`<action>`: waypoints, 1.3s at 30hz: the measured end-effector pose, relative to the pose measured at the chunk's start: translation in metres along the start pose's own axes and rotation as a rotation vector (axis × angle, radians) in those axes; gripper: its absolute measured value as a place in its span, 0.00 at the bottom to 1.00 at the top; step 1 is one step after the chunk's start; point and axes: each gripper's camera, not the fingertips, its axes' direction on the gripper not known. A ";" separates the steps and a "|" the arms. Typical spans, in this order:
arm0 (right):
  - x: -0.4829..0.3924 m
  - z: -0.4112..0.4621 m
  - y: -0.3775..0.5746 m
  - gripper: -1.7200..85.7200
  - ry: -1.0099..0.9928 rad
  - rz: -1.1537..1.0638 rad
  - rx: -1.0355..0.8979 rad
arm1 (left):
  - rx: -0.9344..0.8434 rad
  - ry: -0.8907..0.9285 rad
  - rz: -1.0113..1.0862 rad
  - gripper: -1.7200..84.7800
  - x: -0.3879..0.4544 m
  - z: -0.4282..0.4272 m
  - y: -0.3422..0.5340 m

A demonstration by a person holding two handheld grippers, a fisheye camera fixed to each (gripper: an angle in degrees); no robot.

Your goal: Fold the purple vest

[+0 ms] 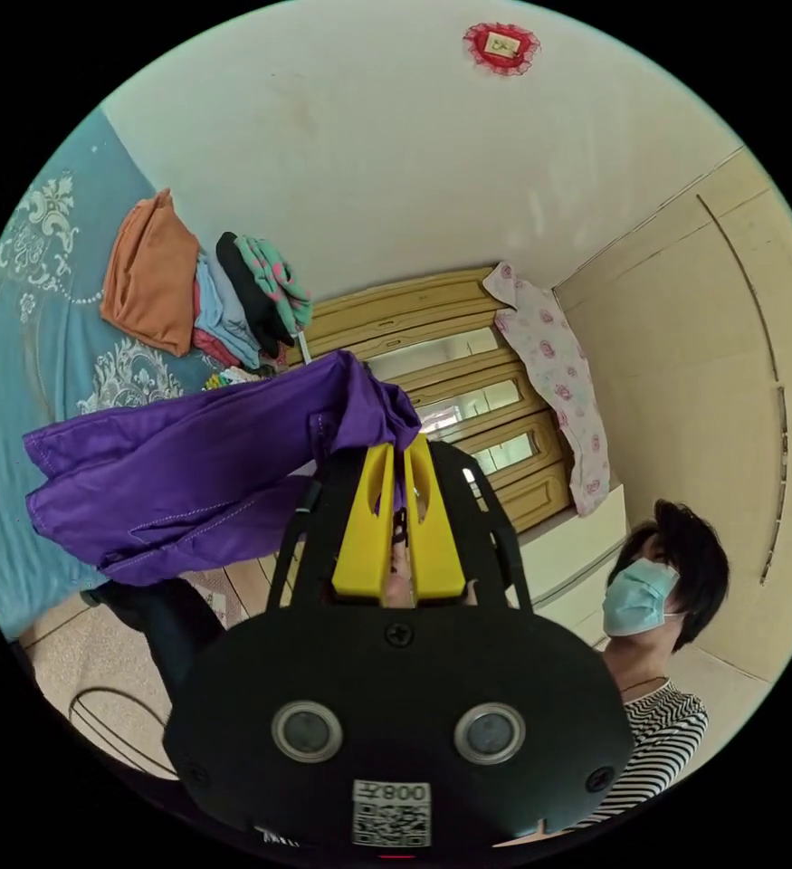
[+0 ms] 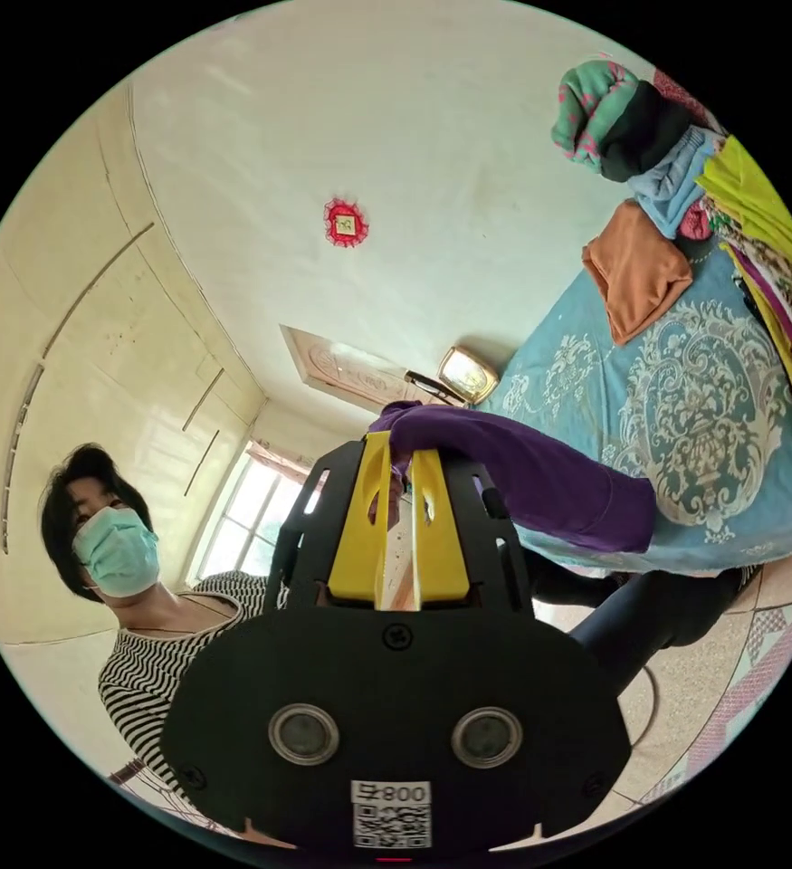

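Blue bedspread lies at frame left. Both the left gripper and right gripper are clamped on the purple vest, hanging mid-frame; thin bites may slip.

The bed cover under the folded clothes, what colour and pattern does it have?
The bed cover is teal-blue with pale ornamental motifs, clearest in the right gripper view.

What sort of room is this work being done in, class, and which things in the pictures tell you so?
Most likely a bedroom in a home. A bed with a patterned blue cover carries a pile of clothes, and a wooden headboard stands against the wall. Both grippers hold up the purple vest.
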 end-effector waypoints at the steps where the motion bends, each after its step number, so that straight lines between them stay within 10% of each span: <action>1: 0.005 -0.012 -0.021 0.03 0.017 -0.013 0.010 | -0.001 0.007 0.008 0.05 -0.003 0.015 -0.021; 25: 0.132 -0.020 -0.299 0.03 0.142 -0.063 -0.078 | 0.098 0.034 -0.045 0.05 -0.108 0.115 -0.315; 39: 0.113 0.077 -0.563 0.04 0.213 -0.327 -0.111 | 0.151 -0.105 0.379 0.05 -0.096 0.161 -0.507</action>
